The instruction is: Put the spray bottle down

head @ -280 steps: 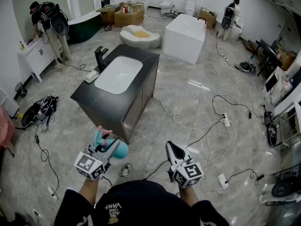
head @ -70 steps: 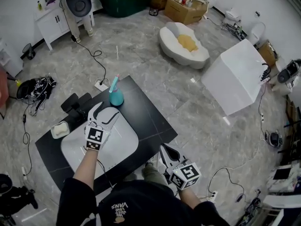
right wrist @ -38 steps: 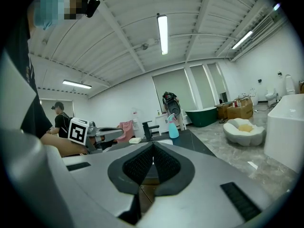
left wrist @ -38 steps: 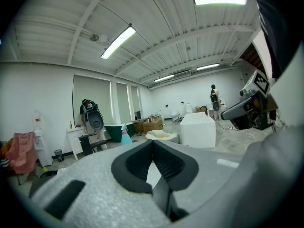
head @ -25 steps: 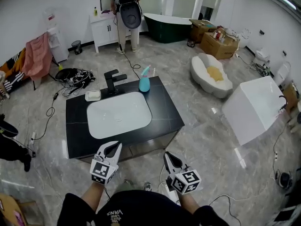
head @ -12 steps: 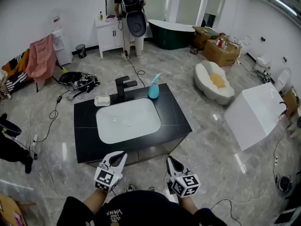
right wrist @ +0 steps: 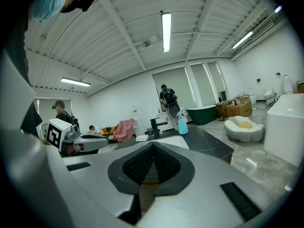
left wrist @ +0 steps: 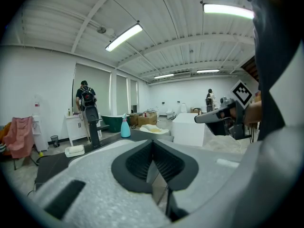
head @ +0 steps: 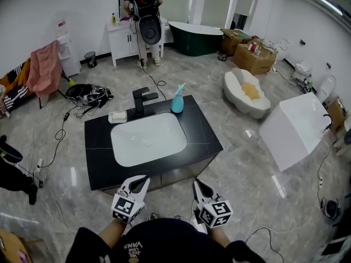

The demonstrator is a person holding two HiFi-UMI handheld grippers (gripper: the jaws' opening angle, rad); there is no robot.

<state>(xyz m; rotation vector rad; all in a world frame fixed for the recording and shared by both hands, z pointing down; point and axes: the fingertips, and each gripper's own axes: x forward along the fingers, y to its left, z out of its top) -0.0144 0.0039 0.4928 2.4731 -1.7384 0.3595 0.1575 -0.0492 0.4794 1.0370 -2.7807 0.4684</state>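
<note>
**A:** Start at the left. What is the left gripper [head: 140, 179] doing?

**B:** It's held low in front of the near side of the black counter [head: 204, 137]. Its jaws are pressed together with nothing between them.

**A:** And the spray bottle [head: 177, 99]?

**B:** It stands upright on the counter's far edge, just right of the black faucet [head: 141, 99] and beyond the white basin [head: 147, 138]. No gripper touches it. It is well apart from both, across the basin, ahead of the left gripper and somewhat to its right.

**A:** The right gripper [head: 196, 183]?

**B:** Beside the left one, also in front of the counter. Its jaws are closed and empty. The bottle is ahead of it, slightly to its left.
</note>
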